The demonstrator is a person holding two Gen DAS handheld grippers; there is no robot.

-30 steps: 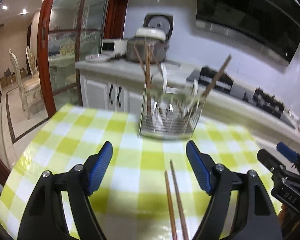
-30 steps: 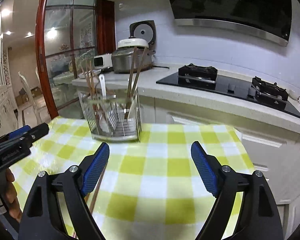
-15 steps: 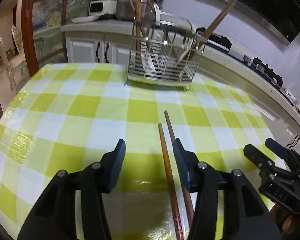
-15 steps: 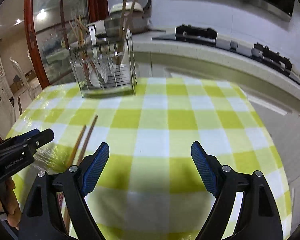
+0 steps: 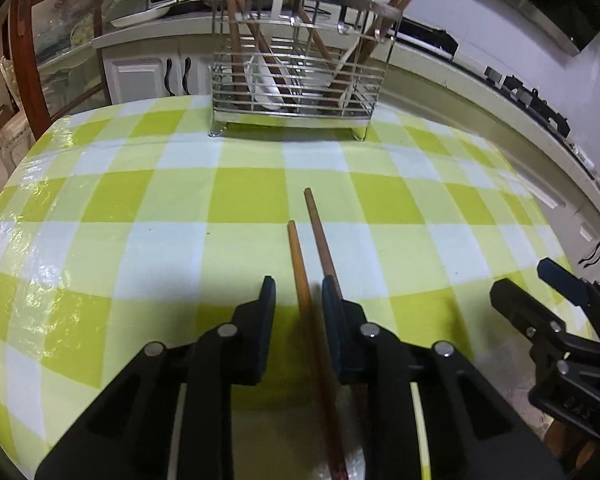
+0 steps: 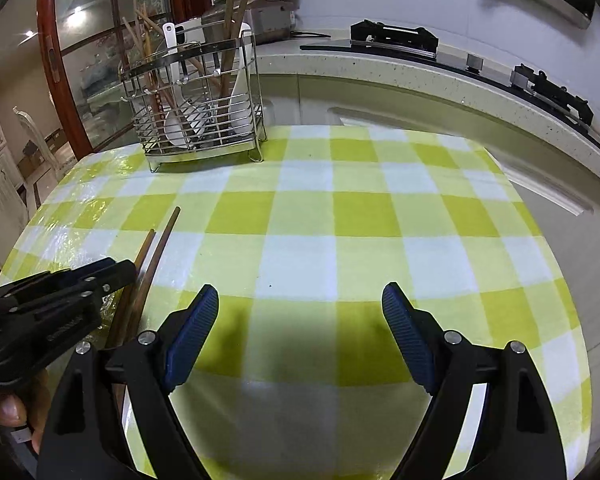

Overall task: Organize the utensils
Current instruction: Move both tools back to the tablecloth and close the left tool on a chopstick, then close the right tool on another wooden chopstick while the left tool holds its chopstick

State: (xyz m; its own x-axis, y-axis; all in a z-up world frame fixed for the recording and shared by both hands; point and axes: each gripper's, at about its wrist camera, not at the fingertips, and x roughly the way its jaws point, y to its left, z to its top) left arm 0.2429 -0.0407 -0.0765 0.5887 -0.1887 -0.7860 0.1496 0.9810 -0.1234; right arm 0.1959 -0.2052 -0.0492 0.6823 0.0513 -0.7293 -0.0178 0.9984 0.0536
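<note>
Checked tablecloth (image 5: 180, 200), two brown wooden chopsticks (image 5: 300, 272)

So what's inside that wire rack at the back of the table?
The wire rack holds upright wooden chopsticks and white spoons. Its bars and the crowding hide the exact count and whatever lies at the bottom.

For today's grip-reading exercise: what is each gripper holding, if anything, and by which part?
Nothing is gripped yet. The left gripper is closing around the lighter chopstick, partway along its shaft; the right gripper is open and empty.
</note>
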